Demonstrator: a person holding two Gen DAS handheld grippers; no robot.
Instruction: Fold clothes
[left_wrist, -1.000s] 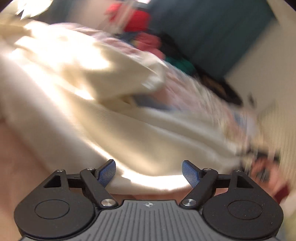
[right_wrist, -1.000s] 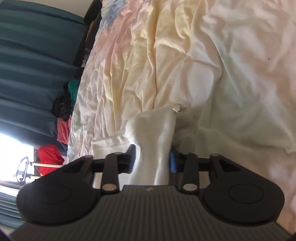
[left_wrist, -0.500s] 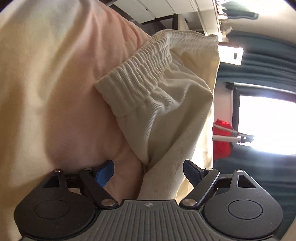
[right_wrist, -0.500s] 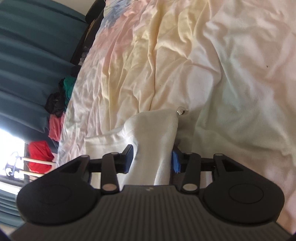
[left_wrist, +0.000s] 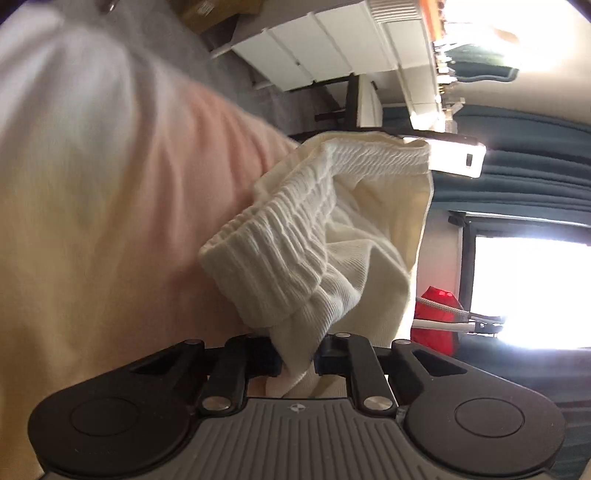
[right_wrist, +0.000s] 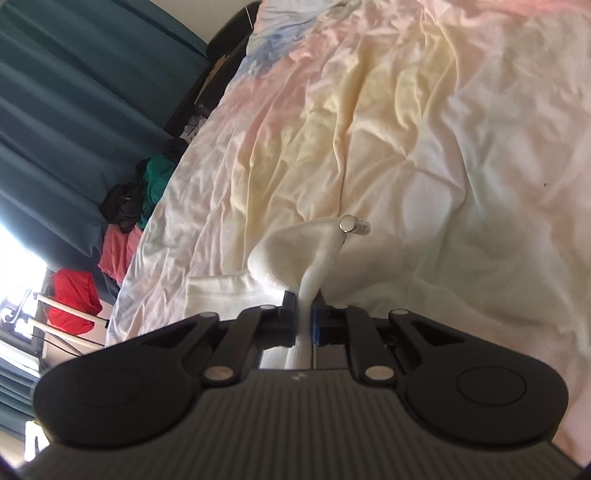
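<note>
- Holding the cream shorts (left_wrist: 332, 236) at two spots is the step right now, and both grips need to stay firm.
- The left tool (left_wrist: 297, 360) has just been closing, and its jaws now pinch the cloth right below the stretchy waistband (left_wrist: 280, 229).
- The right tool (right_wrist: 303, 319) has just been closing too, and it squeezes a thin strip of the white cloth (right_wrist: 295, 254) near a small metal tip (right_wrist: 352, 224).
- The shorts lie on the bed sheet (right_wrist: 424, 122), at the near side, partly lifted by the tools.
- I think the next good move is to lift both hands together and pull gently apart, so the cloth hangs flat.
- Keep both hands level, or one side may sag and wrinkle.
- Do not tug hard, because the right pinch looks small and could slip.
- Lay it down smooth on the bed before folding it over.
</note>
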